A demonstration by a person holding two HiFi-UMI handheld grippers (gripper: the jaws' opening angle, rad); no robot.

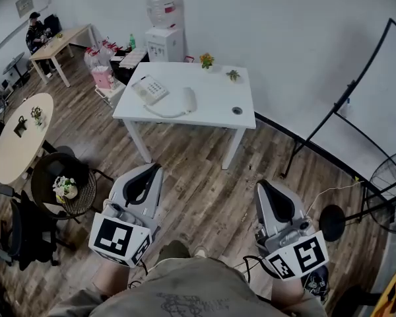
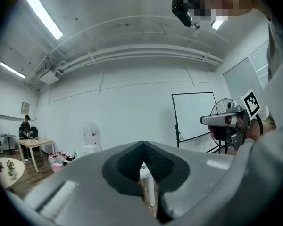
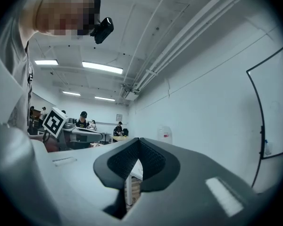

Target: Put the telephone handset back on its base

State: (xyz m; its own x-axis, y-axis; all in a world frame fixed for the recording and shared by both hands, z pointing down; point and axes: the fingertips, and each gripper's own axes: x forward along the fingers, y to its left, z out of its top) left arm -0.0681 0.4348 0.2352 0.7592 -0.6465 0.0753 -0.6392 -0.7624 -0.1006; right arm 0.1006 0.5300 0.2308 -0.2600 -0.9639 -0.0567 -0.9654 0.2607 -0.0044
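Note:
A white table stands across the room. On it sits the telephone base. The white handset lies off the base, to its right on the tabletop, joined by a curled cord. Both grippers hang low near my body, well short of the table. My left gripper is shut with nothing in it, and its tips meet in the left gripper view. My right gripper is likewise shut and holds nothing.
A water dispenser and pink bags stand behind the table. Two small plants sit on its far edge. A round table and a black chair are at left. A whiteboard stand and a fan are at right.

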